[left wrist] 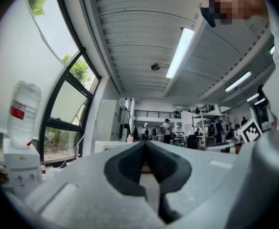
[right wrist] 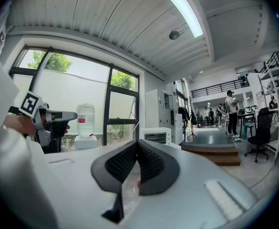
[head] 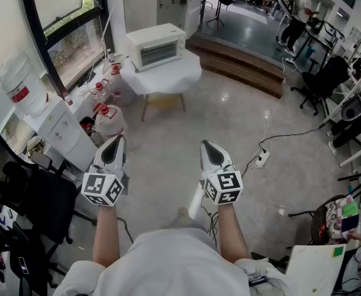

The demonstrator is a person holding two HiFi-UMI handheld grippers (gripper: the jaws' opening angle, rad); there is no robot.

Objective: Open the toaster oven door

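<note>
A white toaster oven (head: 156,46) with its glass door closed stands on a small white-clothed table (head: 168,76) far ahead across the floor. It shows small in the right gripper view as the toaster oven (right wrist: 155,136), and its edge peeks over the left jaw as the toaster oven (left wrist: 106,146). My left gripper (head: 115,142) and right gripper (head: 208,147) are held out side by side at waist height, well short of the table. Both are shut with nothing between the pads, seen close as the left gripper (left wrist: 145,144) and the right gripper (right wrist: 138,143).
A water dispenser (head: 47,113) with its bottle stands by the window at left, with several jugs (head: 108,119) on the floor beside the table. A black chair (head: 29,199) is at near left. A wooden step (head: 242,63) lies behind the table. A power strip (head: 260,159) and cables lie at right.
</note>
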